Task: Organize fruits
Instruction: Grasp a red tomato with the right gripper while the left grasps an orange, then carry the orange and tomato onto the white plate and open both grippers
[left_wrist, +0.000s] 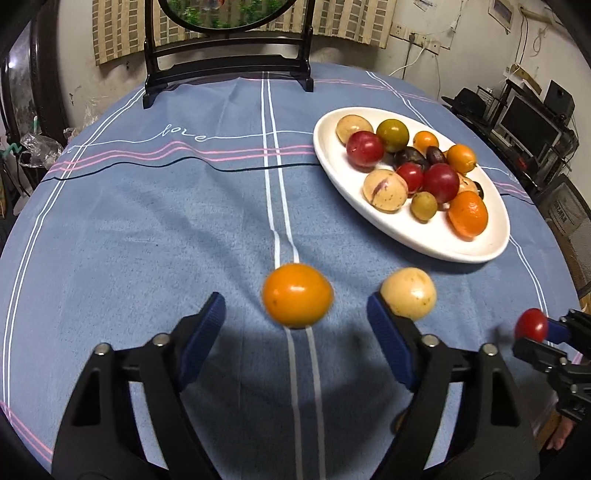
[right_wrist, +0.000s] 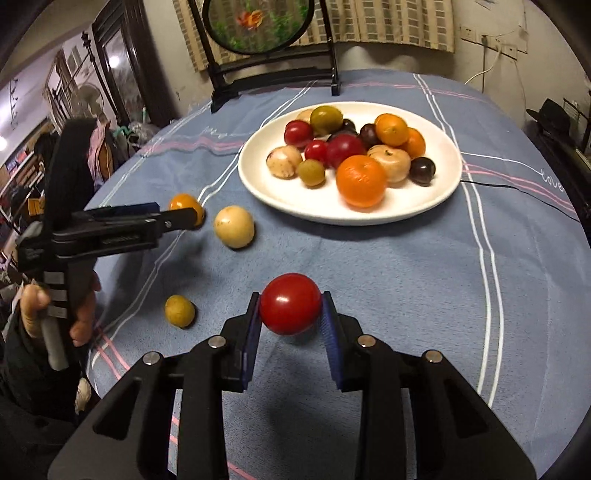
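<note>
My right gripper (right_wrist: 290, 306) is shut on a red tomato (right_wrist: 290, 303), its blue pads pressing on both sides; the left wrist view shows the tomato (left_wrist: 531, 325) at its right edge. My left gripper (left_wrist: 295, 301) is open around an orange fruit (left_wrist: 297, 295) on the blue cloth, with a gap at each pad. A pale yellow fruit (left_wrist: 409, 293) lies just outside its right finger. The white plate (right_wrist: 369, 216) behind holds several fruits: oranges, red tomatoes, dark plums and pale ones. A small yellow fruit (right_wrist: 180, 311) lies loose at the near left.
A black stand with a round screen (right_wrist: 273, 70) rises at the table's far edge. A black cable (right_wrist: 517, 188) runs over the cloth right of the plate. A person's hand (right_wrist: 37, 306) grips the left gripper's handle beyond the table's left edge.
</note>
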